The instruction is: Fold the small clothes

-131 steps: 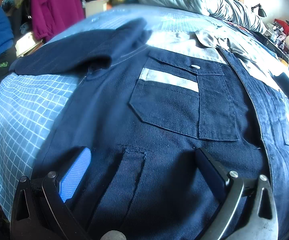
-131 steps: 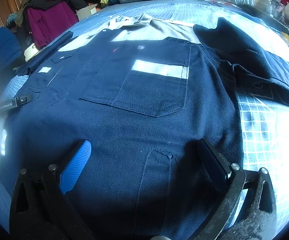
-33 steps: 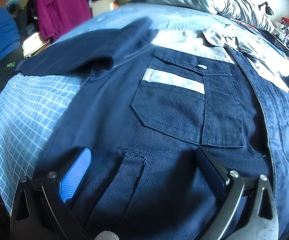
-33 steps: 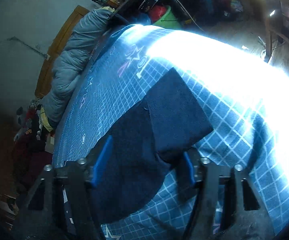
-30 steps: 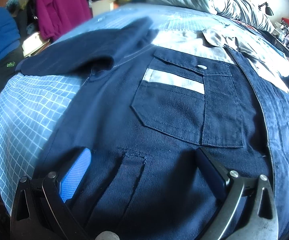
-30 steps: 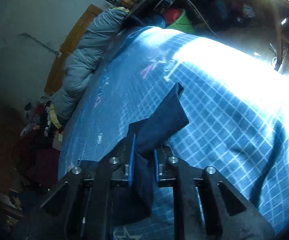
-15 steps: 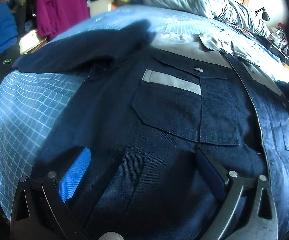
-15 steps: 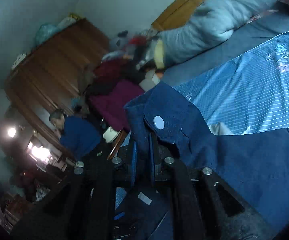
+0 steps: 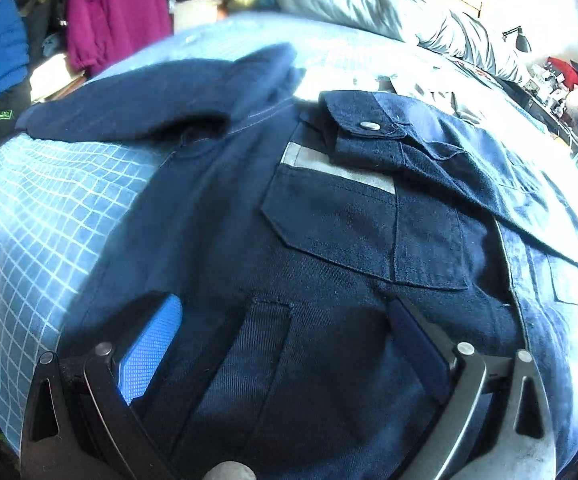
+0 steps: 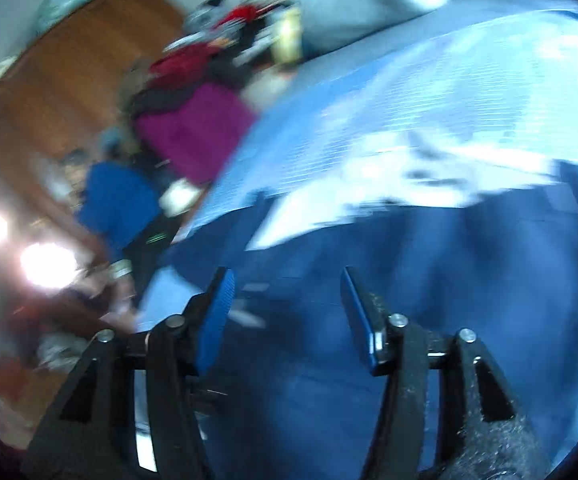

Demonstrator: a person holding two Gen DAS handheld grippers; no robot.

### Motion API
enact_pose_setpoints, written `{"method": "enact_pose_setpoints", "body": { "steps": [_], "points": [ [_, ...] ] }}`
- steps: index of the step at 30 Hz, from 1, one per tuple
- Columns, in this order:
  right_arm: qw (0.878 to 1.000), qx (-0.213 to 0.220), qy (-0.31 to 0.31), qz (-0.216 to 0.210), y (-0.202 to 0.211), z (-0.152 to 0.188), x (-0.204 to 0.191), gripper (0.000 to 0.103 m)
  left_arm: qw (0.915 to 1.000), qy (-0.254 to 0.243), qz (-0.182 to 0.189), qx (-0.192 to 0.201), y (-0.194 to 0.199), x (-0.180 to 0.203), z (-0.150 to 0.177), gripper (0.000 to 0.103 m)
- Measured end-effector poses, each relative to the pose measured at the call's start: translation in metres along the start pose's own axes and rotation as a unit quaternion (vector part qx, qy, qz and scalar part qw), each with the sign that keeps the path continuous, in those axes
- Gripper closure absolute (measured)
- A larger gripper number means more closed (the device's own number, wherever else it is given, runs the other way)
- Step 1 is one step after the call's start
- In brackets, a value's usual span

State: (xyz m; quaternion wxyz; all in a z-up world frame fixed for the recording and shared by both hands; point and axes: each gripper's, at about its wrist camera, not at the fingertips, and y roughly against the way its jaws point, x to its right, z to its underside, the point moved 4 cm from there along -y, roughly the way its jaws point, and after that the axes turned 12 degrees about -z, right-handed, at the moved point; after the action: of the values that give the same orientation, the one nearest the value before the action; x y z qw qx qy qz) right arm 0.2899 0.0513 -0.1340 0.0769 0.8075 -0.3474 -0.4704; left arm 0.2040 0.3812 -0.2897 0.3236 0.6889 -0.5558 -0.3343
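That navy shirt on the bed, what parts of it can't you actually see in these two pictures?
- Left wrist view: the navy shirt has its hem hidden behind the left gripper, and the folded-over sleeve covers the chest under it.
- Same view: the shirt's right side is cut off by the picture edge.
- Right wrist view: motion blur smears the fabric, so no pocket or button can be made out beyond the right gripper.

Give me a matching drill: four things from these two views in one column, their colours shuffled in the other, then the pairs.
Things:
1. jacket
2. pocket stripe
3. hanging garment
4. bed sheet

Colours:
A. magenta
B. light blue with a white grid
C. navy
D. pale grey

Pairs: 1-C, 2-D, 3-A, 4-B
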Motion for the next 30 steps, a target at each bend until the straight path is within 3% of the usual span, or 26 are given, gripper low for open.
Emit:
{"method": "enact_pose_setpoints", "body": {
  "steps": [5, 7, 11, 14, 16, 18, 20, 22, 25, 27, 30],
  "points": [
    [0.986, 0.038, -0.075, 0.144, 0.084, 0.015, 0.105, 0.046, 1.0, -0.001, -0.001, 0.0, 0.001, 0.001, 0.001, 0.0],
    [0.982, 0.043, -0.109, 0.151, 0.098, 0.017, 0.132, 0.046, 1.0, -0.002, -0.002, 0.0, 0.0, 0.001, 0.0, 0.0],
    [0.984, 0.02, -0.137, 0.114, 0.089, 0.027, 0.151, 0.047, 0.9999, -0.008, -0.012, -0.003, -0.003, 0.004, -0.002, 0.0],
    [0.981, 0.002, -0.109, 0.158, 0.088, 0.03, 0.169, 0.089, 0.9998, -0.012, -0.016, -0.005, -0.004, 0.005, -0.004, 0.0],
    [0.983, 0.023, -0.123, 0.134, 0.103, 0.036, 0.181, 0.09, 0.9999, -0.01, -0.013, -0.004, -0.004, 0.005, -0.005, 0.0],
    [0.983, 0.019, -0.103, 0.148, 0.106, 0.039, 0.18, 0.094, 1.0, -0.005, -0.005, -0.005, -0.004, 0.003, -0.005, 0.0],
    [0.982, 0.01, -0.092, 0.168, 0.107, 0.038, 0.175, 0.093, 0.9999, 0.009, 0.01, -0.006, -0.001, -0.002, -0.006, 0.0],
    [0.978, 0.009, -0.069, 0.196, 0.113, 0.035, 0.158, 0.084, 0.9993, 0.029, 0.019, -0.012, 0.002, -0.012, -0.011, 0.0],
    [0.982, 0.022, -0.027, 0.184, 0.12, 0.036, 0.118, 0.068, 0.9972, 0.072, 0.014, 0.011, 0.017, -0.048, -0.025, 0.0],
    [0.985, 0.01, 0.004, 0.175, 0.112, 0.046, 0.087, 0.05, 0.9937, 0.106, 0.011, 0.033, 0.023, -0.083, -0.034, 0.0],
    [0.987, -0.026, 0.046, 0.155, 0.087, 0.069, 0.044, 0.049, 0.9892, 0.138, -0.027, 0.041, 0.017, -0.142, -0.047, 0.0]
  ]
}}
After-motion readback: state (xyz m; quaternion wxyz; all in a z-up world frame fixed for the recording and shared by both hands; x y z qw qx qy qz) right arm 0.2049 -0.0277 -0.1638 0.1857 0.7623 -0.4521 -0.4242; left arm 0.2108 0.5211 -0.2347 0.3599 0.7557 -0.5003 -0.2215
